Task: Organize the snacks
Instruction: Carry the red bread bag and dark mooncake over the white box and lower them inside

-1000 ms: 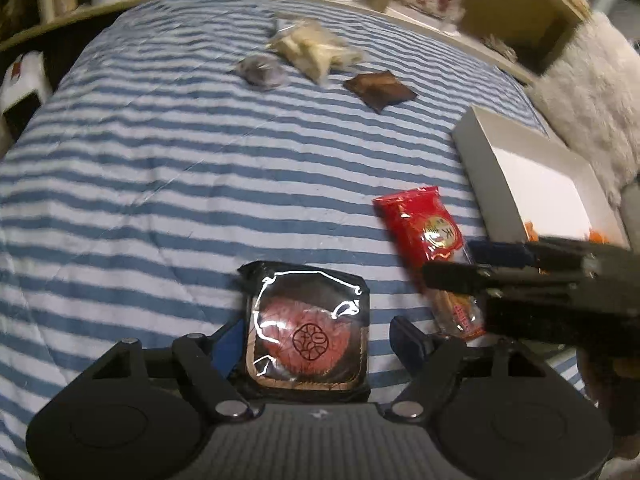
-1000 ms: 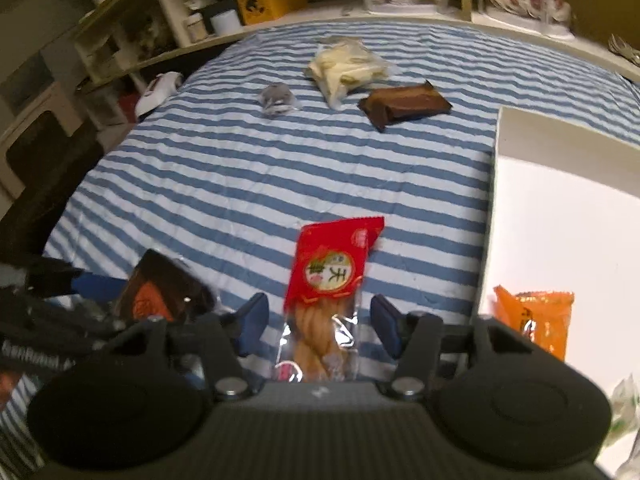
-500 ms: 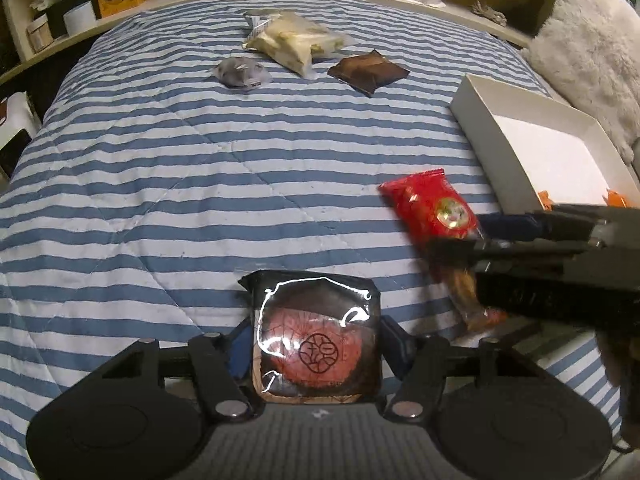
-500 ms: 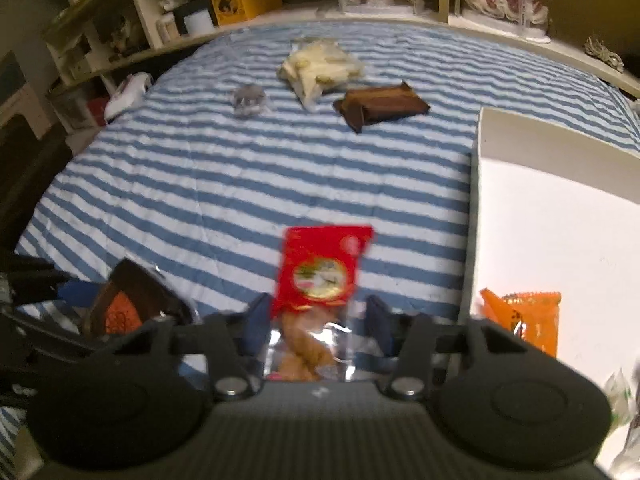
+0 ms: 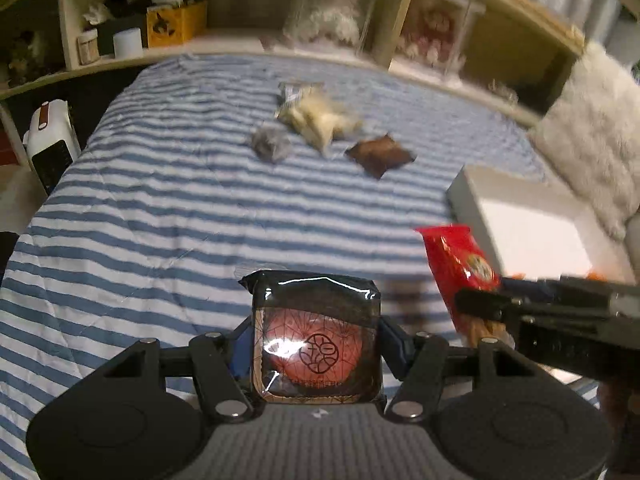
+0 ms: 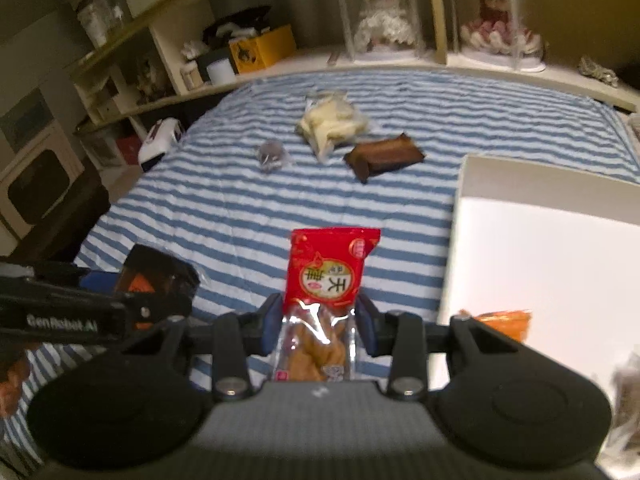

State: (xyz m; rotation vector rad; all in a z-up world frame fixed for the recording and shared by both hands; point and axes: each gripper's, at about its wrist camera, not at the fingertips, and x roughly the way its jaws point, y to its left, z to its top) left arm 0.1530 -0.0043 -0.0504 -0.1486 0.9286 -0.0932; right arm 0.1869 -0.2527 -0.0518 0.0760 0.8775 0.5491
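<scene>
Now both packets are clear of the striped bedspread [image 5: 168, 216], where a second ago they lay flat between the fingers. The white box [image 6: 540, 240] sits open at the right edge of the bed, an orange packet [image 6: 500, 322] already at its near end, and it looks like the destination for both loads. At the far end of the bed three snacks are yet to be collected: a pale bag [image 6: 330, 126], a brown wrapper [image 6: 384, 158] just right of it and a small grey piece [image 6: 272, 154] to its left. The left gripper [image 5: 316, 346] is clamped on a black-wrapped round cake [image 5: 316, 336], held upright near the camera. The right gripper [image 6: 318, 330] pinches a red packet [image 6: 326, 280] of twisted fried dough by its clear lower end. With both lifted at once, the likely next step is a carry rightward to the box.
</scene>
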